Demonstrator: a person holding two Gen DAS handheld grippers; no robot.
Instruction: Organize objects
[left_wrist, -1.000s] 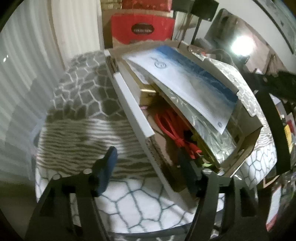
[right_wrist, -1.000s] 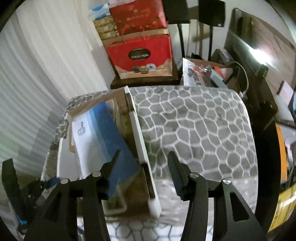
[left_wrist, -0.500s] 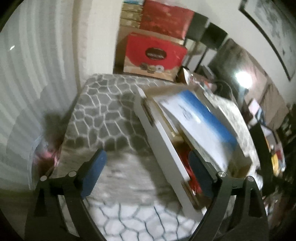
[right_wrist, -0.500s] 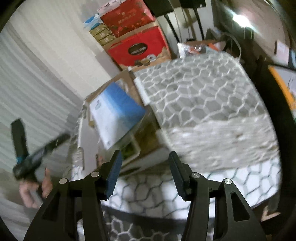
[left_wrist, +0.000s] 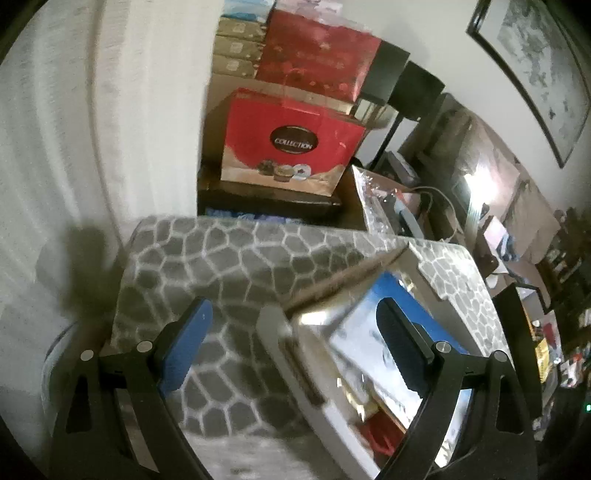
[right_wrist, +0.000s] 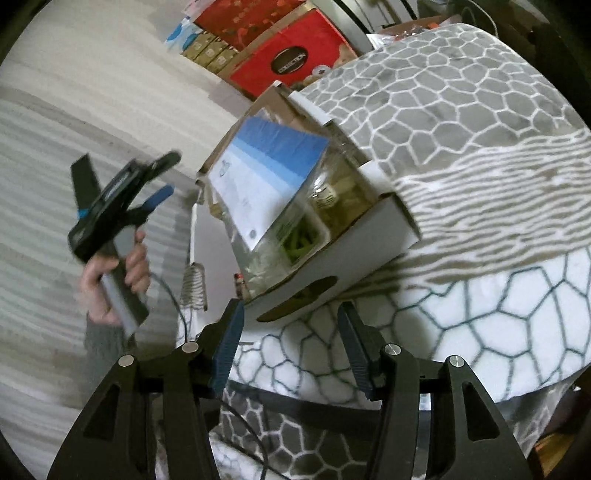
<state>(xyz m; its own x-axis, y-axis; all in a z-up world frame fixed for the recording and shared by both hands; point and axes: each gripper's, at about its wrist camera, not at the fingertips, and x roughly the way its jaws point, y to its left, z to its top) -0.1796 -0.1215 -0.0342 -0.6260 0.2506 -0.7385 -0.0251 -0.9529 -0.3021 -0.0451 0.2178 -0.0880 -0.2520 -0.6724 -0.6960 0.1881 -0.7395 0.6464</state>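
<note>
Right wrist: tongs (right_wrist: 290, 334) agape, empty.

1. The blanket (right_wrist: 461, 122) is grey with white lines like a honeycomb; low in the frame it is white with dark lines.
2. The cardboard box (right_wrist: 354, 254) is white outside and brown inside.
3. The paper (right_wrist: 266, 166) goes from blue to white.
4. The gift box (left_wrist: 291, 144) at upper middle is red.
5. Both hand-held gripper pads (left_wrist: 186, 349) are blue.

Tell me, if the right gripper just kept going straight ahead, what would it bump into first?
Most likely the cardboard box. The open right gripper points at its near white wall, just below the hand-hole cutout. Depth is hard to judge, so it might brush the blanket underneath first.
</note>
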